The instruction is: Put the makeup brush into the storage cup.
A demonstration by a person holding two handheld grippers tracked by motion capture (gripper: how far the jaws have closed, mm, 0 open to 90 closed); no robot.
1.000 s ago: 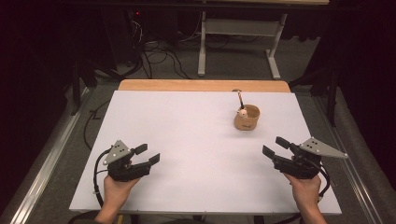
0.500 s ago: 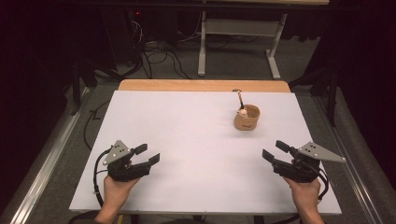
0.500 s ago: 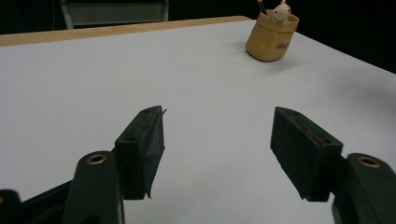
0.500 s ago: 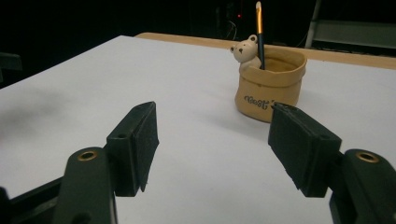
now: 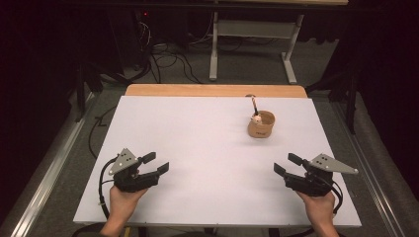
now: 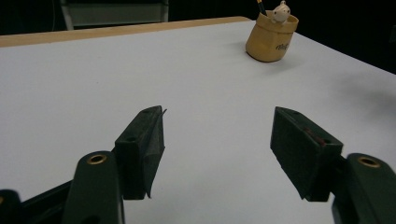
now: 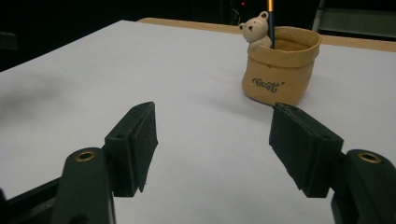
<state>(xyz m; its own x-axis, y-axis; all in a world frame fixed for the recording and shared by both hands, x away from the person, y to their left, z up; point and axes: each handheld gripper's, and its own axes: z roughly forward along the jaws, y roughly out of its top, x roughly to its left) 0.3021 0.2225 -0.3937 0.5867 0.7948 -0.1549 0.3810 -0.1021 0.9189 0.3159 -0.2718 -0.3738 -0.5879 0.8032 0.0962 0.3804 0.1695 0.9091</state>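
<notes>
since the earlier frame, little has shifted: the left gripper (image 5: 159, 163) is kept still, its fingers open and empty. on the counter (image 5: 197, 143), the pen holder (image 5: 261, 124) stands well ahead of the right gripper (image 5: 288, 164), fingers open, empty. a reach is judged next.

White surface (image 5: 207, 148), wooden strip (image 5: 212, 90) along its far edge. Grey carpeted floor (image 5: 237, 69) behind it. Light metal desk frame (image 5: 252, 34) stands on the floor at the back; black cables (image 5: 168, 57) tangled beside it, to the left. Small red light (image 5: 145, 14) in the dark at back left. Metal rail (image 5: 54, 163) runs along the left side.
</notes>
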